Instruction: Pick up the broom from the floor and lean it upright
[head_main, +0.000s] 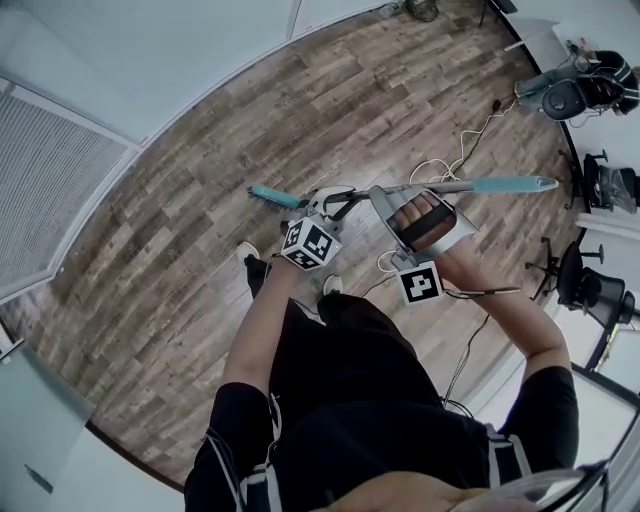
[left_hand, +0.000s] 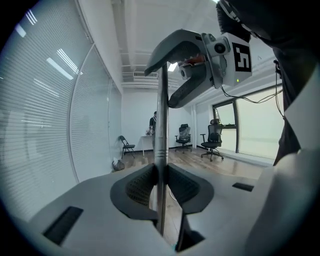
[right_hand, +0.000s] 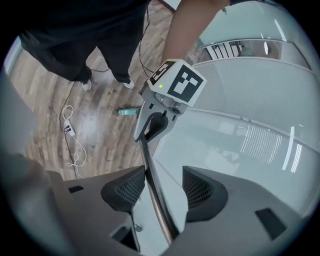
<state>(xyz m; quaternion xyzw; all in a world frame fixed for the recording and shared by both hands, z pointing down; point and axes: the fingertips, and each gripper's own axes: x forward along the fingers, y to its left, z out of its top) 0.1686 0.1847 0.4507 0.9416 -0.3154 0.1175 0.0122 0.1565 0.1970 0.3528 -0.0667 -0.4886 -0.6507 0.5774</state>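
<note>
I'm keeping the left gripper (left_hand: 161, 175) clamped on the broom's (head_main: 470, 186) metal pole, with both pads pressing its sides. My right gripper (right_hand: 161, 185) is standing wide. The pole is running between its jaws, close by one pad and clear of the other. The broom is hanging crosswise in front of me, off the wooden floor (head_main: 200, 220), with its teal grip (head_main: 515, 184) pointing to my right. A white cable (head_main: 447, 168) is trailing over the boards beyond. Office chairs (left_hand: 212, 141) are standing by the far window.
</note>
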